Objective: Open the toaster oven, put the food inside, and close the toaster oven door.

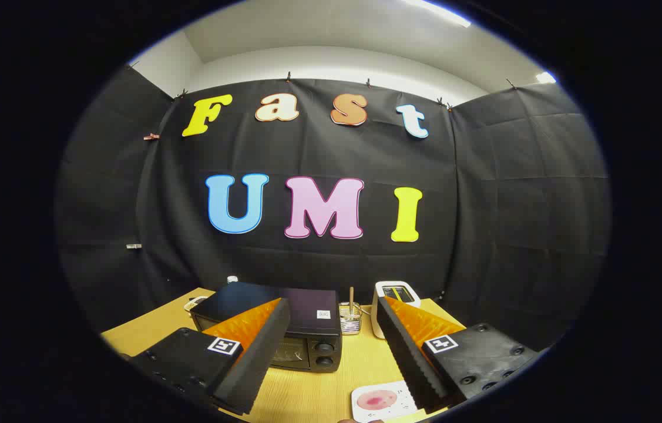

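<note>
Fingers of the gripper [333,311] stand wide apart, clamped on nothing, raised above the near part of the bench [319,388]. Between and beyond them sits the black toaster oven [301,329], turned at a slight angle, its door shut; the left finger covers most of the glass front, while two round knobs [323,354] show on its right side, one above the other. A small white label [323,314] sits on the oven's dark top. Just right of the oven, further back, is a small clear glass container [351,320] with a wooden stick standing upright in it. Right of that stands a white toaster [396,296], partly hidden behind the right finger. On the near bench, just inside the right finger, lies a white square plate [380,402] carrying a flat pink round piece of food [376,400]; the finger overlaps the plate's right edge. Far left of the oven a small white object [194,303] rests on the bench, too hidden to name.
</note>
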Motion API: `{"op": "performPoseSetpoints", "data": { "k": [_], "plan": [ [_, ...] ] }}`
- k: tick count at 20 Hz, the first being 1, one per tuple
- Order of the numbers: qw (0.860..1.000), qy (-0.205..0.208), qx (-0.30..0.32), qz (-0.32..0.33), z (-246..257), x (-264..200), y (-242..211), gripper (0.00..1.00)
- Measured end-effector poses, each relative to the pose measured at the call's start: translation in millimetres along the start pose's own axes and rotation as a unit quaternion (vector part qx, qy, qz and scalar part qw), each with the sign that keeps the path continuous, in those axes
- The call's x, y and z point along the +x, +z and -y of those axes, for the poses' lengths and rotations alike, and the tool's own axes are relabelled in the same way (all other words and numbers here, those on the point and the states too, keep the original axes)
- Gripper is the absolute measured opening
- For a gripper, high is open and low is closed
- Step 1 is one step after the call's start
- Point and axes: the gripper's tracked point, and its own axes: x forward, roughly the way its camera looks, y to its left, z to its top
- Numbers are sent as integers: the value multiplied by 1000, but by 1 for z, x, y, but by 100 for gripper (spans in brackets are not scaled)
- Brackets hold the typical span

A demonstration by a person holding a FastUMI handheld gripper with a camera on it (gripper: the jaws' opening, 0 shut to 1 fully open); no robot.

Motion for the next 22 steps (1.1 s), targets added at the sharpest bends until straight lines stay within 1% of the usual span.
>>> {"op": "performPoseSetpoints", "data": {
  "k": [14, 17, 22],
  "plan": [
    [999, -41, -1, -1, 16, 7, 2, 98],
    [999, -45, -1, -3, 15, 10, 1, 98],
    [999, -35, 2, -21, -4, 21, -9, 98]
  ]
}}
